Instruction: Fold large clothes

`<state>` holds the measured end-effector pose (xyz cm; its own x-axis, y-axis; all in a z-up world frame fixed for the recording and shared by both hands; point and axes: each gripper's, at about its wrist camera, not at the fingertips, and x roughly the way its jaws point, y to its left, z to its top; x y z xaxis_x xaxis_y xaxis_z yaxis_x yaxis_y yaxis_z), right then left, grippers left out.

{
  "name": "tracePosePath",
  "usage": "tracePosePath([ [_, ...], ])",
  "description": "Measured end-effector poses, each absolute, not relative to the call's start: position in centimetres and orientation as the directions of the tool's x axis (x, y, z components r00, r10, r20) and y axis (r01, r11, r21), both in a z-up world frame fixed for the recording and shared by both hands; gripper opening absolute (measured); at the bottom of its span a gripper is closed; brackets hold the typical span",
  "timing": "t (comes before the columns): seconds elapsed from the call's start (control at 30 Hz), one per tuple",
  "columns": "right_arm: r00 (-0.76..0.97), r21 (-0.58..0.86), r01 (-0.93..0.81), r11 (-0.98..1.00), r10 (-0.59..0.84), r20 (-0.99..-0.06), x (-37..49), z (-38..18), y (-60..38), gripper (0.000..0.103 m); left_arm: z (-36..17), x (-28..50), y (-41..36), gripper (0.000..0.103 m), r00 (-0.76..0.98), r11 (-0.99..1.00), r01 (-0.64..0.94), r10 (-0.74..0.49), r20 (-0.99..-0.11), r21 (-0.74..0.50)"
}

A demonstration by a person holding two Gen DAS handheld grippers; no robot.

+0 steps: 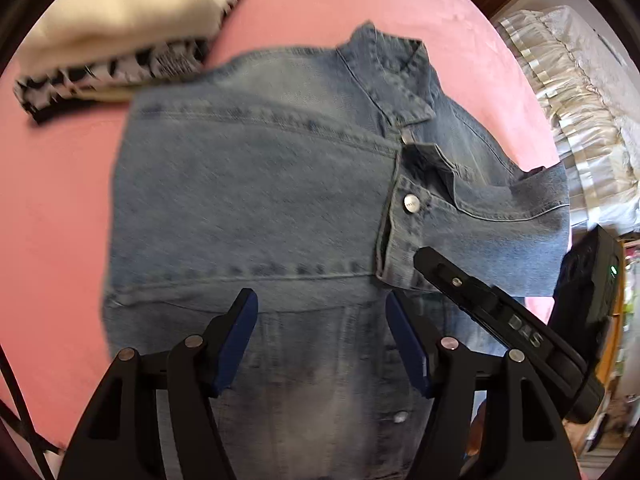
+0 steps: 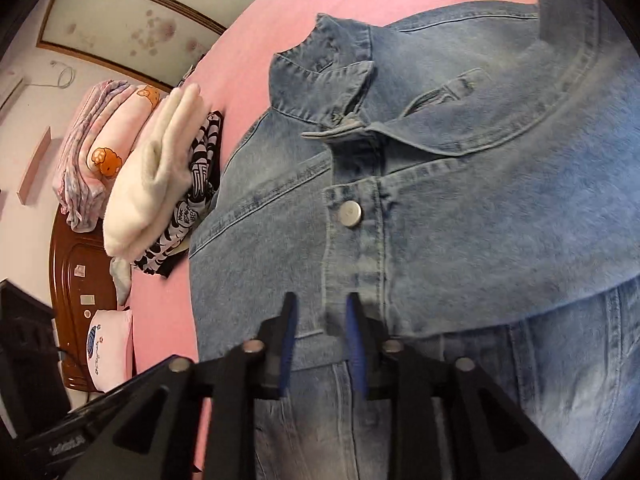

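Spread jaws of left gripper (image 1: 322, 344) and right gripper (image 2: 320, 344), pinching nothing above the denim jacket (image 1: 256, 200) on the pink bed (image 1: 60, 200): best pressing the fold flat before regrasping.

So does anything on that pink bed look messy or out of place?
Nothing is spilled or damaged. The denim jacket lies partly folded on the pink bed, its collar rumpled and standing up rather than flat. The stack of folded clothes beside it leans a little, with a patterned piece poking out underneath.
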<state>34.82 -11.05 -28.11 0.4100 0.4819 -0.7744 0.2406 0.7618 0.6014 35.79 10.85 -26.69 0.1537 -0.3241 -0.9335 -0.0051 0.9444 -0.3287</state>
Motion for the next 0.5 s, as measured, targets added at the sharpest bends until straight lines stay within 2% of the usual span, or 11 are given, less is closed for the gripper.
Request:
tracePosePath([
  [0.23,0.399,0.581,0.183,0.793,0.48,-0.781,32.8,-26.7,-13.6,0.035,-29.6,37.4,7.8,0.065,0.081,0.912,-0.032,-0.406,-0.91,-0.409],
  [0.5,0.333,0.523,0.121,0.844,0.462,-0.822,28.9,-26.2,-18.2,0.035,-33.4,38.7,5.8,0.064,0.079,0.785,-0.195,-0.586,-0.807,-0.589],
])
